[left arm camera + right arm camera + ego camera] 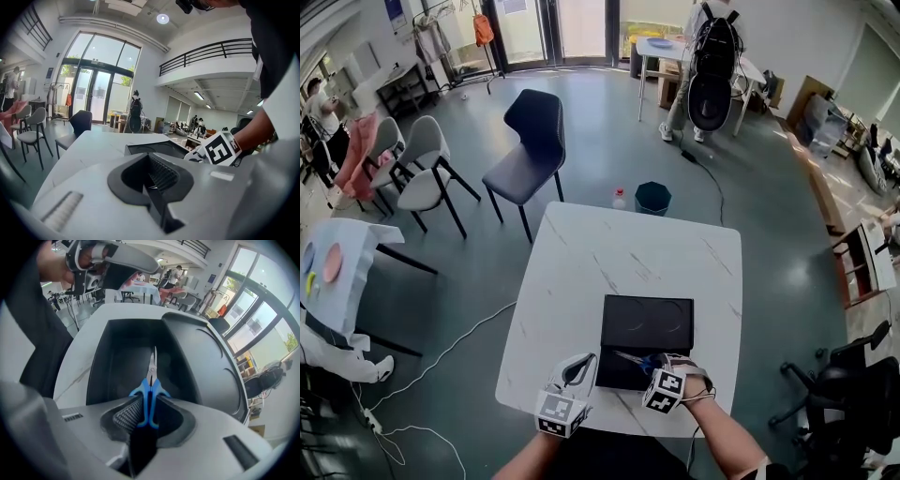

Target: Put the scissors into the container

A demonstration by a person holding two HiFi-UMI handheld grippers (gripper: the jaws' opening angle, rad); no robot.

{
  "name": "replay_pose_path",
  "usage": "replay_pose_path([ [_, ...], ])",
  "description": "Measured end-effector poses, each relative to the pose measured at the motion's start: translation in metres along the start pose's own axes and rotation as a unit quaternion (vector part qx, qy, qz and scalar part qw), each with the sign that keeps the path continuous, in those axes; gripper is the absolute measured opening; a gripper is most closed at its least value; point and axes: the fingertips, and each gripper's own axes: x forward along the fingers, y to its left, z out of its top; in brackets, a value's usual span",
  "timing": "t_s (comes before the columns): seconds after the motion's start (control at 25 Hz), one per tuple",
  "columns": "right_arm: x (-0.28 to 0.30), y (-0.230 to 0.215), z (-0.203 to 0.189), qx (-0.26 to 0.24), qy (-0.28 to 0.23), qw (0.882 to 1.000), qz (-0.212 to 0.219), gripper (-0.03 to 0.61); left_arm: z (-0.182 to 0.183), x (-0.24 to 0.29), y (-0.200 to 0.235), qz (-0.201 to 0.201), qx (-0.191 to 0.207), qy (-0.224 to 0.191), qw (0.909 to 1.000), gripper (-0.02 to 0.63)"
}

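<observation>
Two closed grippers: right gripper (147, 414) clamps the scissors (151, 383), blades toward twelve o'clock over the container (116, 355); left gripper (150, 183) empty.

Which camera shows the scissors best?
The right gripper view: the scissors sit mid-frame, blue handles clamped in the right gripper, blades pointing over the container. The head view shows them only small, over the container's near half. The left gripper view shows none of them.

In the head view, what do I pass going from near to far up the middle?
The right gripper holding the scissors, black container, white table, teal bin, person with a backpack.
</observation>
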Motion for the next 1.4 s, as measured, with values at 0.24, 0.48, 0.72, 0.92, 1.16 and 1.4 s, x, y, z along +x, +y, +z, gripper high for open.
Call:
replay_pose_path([
  [0.24, 0.001, -0.003, 0.002, 0.004, 0.012, 1.0, 0.0, 0.091, -0.004, -0.002, 0.005, 0.003, -0.004, 0.003, 1.0, 0.009],
  [0.48, -0.025, -0.012, 0.017, 0.054, -0.043, 0.997, -0.03, 0.11, 0.003, -0.002, 0.009, 0.005, -0.001, -0.005, 1.0, 0.009],
  [0.72, -0.088, -0.029, 0.049, 0.163, -0.173, 0.966, -0.101, 0.097, 0.011, -0.004, -0.001, -0.009, 0.005, -0.012, 0.9999, 0.009],
  [0.92, -0.144, -0.043, 0.065, 0.242, -0.285, 0.915, -0.154, 0.029, 0.029, -0.005, -0.014, -0.019, 0.002, -0.026, 0.9995, 0.009],
  [1.16, -0.207, -0.062, 0.065, 0.345, -0.408, 0.817, -0.217, 0.009, 0.056, -0.006, -0.032, -0.042, 0.008, -0.052, 0.9977, 0.009],
  [1.4, -0.248, -0.072, 0.034, 0.36, -0.441, 0.763, -0.307, 0.008, 0.084, -0.007, -0.045, -0.045, 0.055, -0.079, 0.9944, 0.009],
])
